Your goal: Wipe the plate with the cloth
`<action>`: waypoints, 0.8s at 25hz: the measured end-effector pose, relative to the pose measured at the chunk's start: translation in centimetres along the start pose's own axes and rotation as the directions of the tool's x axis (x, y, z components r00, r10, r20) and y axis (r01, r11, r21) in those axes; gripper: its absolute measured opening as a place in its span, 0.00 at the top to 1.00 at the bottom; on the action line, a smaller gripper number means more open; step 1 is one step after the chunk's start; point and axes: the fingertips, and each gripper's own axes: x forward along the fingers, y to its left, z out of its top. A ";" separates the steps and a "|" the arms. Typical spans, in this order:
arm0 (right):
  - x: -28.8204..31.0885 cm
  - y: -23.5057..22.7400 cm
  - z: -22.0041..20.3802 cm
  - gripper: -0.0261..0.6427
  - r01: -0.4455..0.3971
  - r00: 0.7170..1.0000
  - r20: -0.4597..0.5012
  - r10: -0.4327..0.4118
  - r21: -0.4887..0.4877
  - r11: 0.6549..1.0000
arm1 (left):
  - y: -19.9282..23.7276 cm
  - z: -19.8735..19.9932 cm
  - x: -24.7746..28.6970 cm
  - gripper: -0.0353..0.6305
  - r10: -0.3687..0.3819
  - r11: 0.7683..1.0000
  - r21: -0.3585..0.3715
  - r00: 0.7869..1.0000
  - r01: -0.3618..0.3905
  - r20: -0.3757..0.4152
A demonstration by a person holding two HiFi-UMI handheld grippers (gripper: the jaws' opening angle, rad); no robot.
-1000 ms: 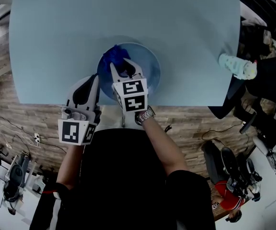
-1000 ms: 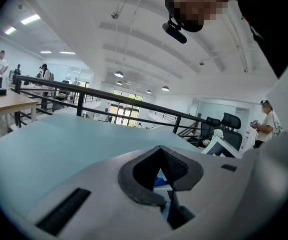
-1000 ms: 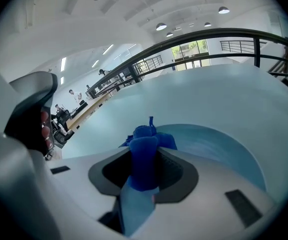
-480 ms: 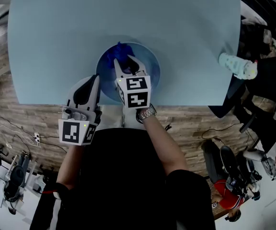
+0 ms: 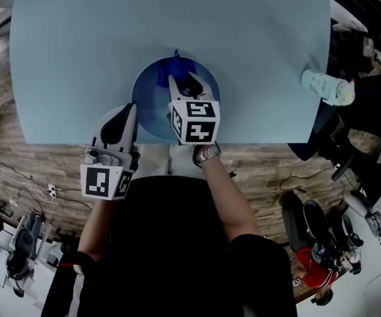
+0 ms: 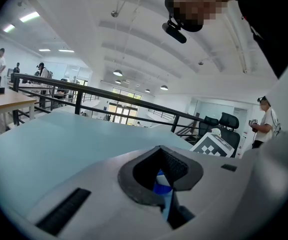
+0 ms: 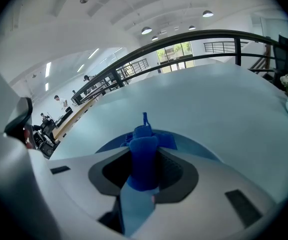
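Nearest, the left gripper (image 5: 128, 112) waits at the counter's (image 5: 78, 45) edge, jaws closed on nothing. Beyond it, the right gripper (image 5: 185, 86) pinches the blue cloth (image 5: 170, 71) onto the plate's (image 5: 147, 111) far side, mid-wipe. Next, I'd guess, it sweeps the cloth across the near half.

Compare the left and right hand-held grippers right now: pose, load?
The right hand-held gripper reaches out over the plate, while the left hand-held gripper sits at the plate's near-left rim. The right one clamps the blue cloth; the left one seems to pinch only the plate's rim. Shared: both jaw pairs are closed on something, and neither is empty.
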 end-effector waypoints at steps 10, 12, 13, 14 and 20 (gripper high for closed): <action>-1.1 -2.0 -0.6 0.78 0.066 0.998 0.000 -0.066 0.057 0.996 | -0.4 -0.2 -0.5 0.95 -0.009 1.000 0.006 1.000 0.009 0.001; -1.4 -2.5 -0.8 0.78 0.085 0.996 0.000 -0.086 0.068 0.994 | -0.4 -0.3 -0.8 0.95 -0.011 1.000 0.008 1.000 0.011 0.003; -1.6 -2.6 -0.9 0.78 0.095 0.995 0.000 -0.095 0.073 0.993 | -0.4 -0.3 -0.9 0.95 -0.012 1.000 0.009 1.000 0.012 0.003; -1.8 -2.7 -1.0 0.78 0.103 0.995 0.000 -0.103 0.078 0.992 | -0.4 -0.3 -1.1 0.95 -0.012 1.000 0.011 1.000 0.012 0.004; -3.2 -2.6 -1.0 0.78 0.104 0.994 0.019 -0.106 0.096 0.990 | -0.6 0.0 -2.1 0.95 -0.015 1.000 0.018 1.000 0.015 0.009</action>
